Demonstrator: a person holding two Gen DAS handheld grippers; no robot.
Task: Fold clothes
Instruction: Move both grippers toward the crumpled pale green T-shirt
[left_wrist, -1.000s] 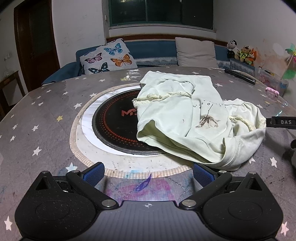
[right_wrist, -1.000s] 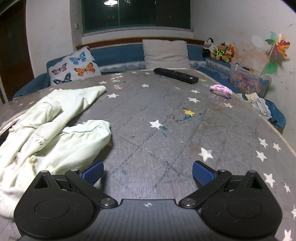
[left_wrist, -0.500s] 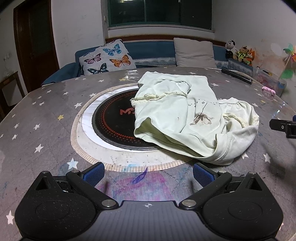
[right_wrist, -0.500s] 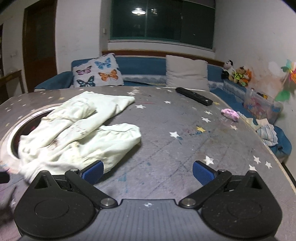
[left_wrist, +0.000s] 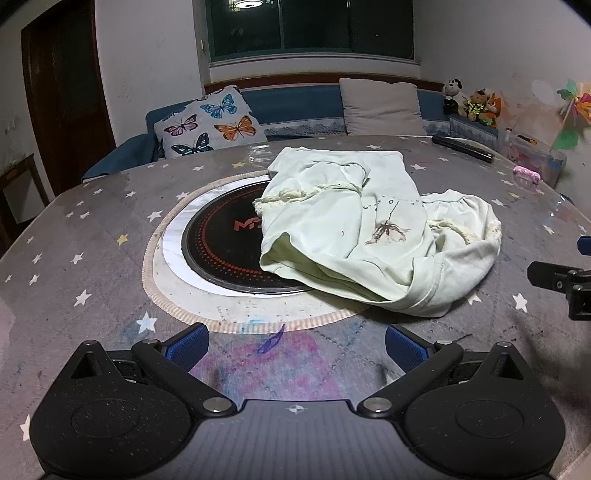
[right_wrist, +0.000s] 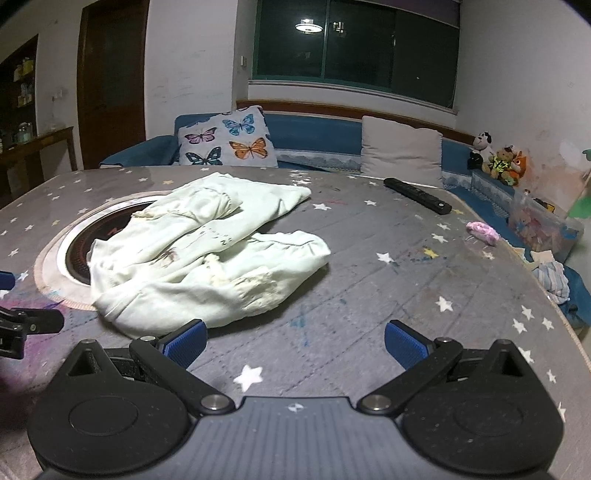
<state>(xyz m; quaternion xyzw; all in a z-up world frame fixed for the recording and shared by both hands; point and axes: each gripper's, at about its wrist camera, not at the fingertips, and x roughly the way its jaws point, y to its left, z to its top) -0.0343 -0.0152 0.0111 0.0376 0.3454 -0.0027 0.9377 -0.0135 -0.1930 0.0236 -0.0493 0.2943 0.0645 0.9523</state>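
Observation:
A pale green garment (left_wrist: 369, 229) with lace trim and a small flower print lies crumpled on the table, partly over a black round hob (left_wrist: 225, 251). It also shows in the right wrist view (right_wrist: 207, 258). My left gripper (left_wrist: 295, 345) is open and empty, a short way in front of the garment's near edge. My right gripper (right_wrist: 293, 341) is open and empty, close to the garment's near right edge. The right gripper's tip shows at the right edge of the left wrist view (left_wrist: 557, 280).
The grey star-print table (right_wrist: 406, 295) carries a black remote (right_wrist: 417, 194) and a pink item (right_wrist: 482, 230) at the far right. A blue sofa with a butterfly cushion (left_wrist: 210, 127) stands behind. A plastic box of toys (right_wrist: 543, 225) is at the right.
Both grippers have drawn back and risen from the garment, so more of the table shows. The right view has swung left toward the garment. The garment has not moved.

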